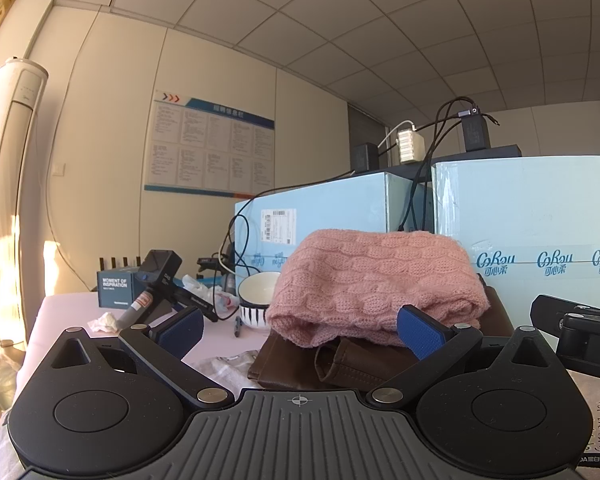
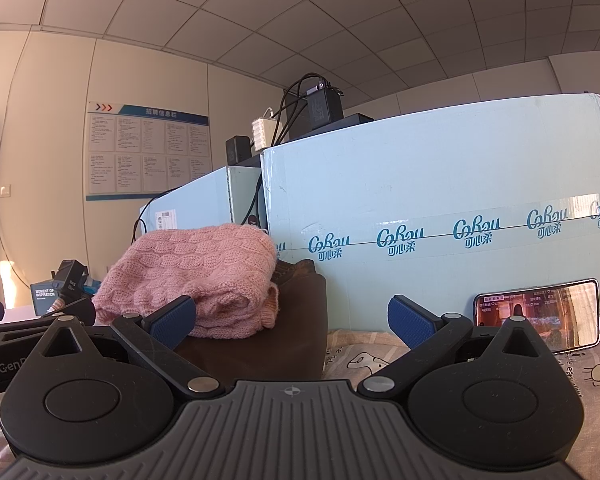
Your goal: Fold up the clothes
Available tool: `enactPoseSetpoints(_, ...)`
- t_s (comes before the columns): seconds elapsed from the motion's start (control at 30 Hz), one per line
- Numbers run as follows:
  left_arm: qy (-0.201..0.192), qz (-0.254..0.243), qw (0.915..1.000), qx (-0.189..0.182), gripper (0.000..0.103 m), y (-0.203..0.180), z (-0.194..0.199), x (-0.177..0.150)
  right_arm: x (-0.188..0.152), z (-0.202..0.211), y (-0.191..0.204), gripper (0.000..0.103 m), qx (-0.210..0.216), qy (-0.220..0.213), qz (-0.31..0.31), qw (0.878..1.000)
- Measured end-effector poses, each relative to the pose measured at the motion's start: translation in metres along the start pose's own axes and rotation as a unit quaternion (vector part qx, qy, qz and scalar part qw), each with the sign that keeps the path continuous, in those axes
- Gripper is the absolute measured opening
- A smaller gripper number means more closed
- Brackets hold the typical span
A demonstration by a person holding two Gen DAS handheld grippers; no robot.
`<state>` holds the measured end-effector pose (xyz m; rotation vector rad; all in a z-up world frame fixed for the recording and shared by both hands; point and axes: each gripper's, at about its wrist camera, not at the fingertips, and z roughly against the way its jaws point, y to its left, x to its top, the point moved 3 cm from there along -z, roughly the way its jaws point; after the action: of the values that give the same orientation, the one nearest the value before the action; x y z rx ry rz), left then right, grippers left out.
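Both my left tongs [image 1: 300, 330] and right tongs [image 2: 292, 316] gape empty; snagging the pink sweater [image 1: 374, 280] could topple its pile.

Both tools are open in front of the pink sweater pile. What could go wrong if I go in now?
1. The pink sweater lies on a brown garment; a low pinch may catch both.
2. The bowl and cables sit close to the left tool.
3. The propped phone near the right tool could tip.
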<state>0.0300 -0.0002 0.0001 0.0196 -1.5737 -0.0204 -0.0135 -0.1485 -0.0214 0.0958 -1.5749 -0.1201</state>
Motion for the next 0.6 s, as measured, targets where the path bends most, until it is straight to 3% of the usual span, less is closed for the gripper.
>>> enactPoseSetpoints(0.6,-0.002,0.002,1.0,0.0,0.103,0.0,0.0018,0.0006,0.0001,-0.0012,-0.0012,0.103,0.001,-0.001,0.0,1.0)
